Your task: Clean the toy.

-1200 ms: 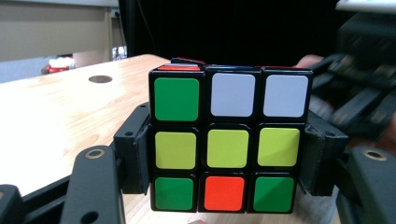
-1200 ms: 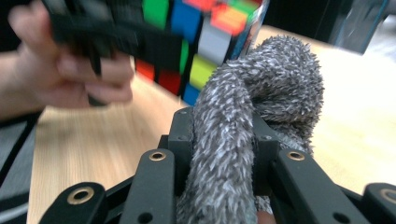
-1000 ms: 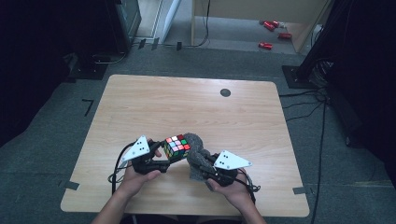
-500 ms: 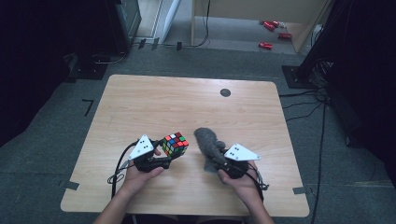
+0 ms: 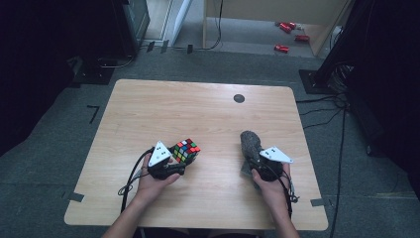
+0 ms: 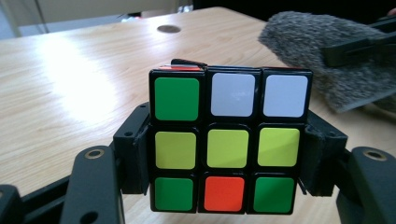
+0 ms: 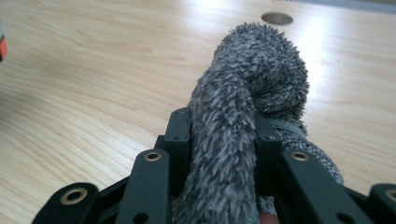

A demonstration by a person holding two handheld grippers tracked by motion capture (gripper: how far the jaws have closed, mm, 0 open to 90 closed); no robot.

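A scrambled puzzle cube (image 5: pixel 185 150) (image 6: pixel 227 140) with green, white, yellow and orange stickers is clamped between the jaws of my left gripper (image 5: pixel 174 158) (image 6: pixel 227 161), held at the front left of the table. My right gripper (image 5: pixel 256 161) (image 7: pixel 223 154) is shut on a bunched grey fuzzy cloth (image 5: pixel 250 145) (image 7: pixel 243 116) at the front right; the cloth sticks out past the jaws toward the table's far side. In the left gripper view the cloth (image 6: pixel 322 51) and the right gripper's jaw appear at the upper right, apart from the cube.
The wooden table (image 5: pixel 198 114) has a round dark grommet (image 5: pixel 239 98) near its far edge. Cables trail from both grippers off the front edge. Red objects (image 5: pixel 285 37) lie on the floor beyond the table, near black equipment stands.
The two grippers have moved apart: the cloth went right, away from the cube, and the cube shifted slightly left. Both grips stayed closed.
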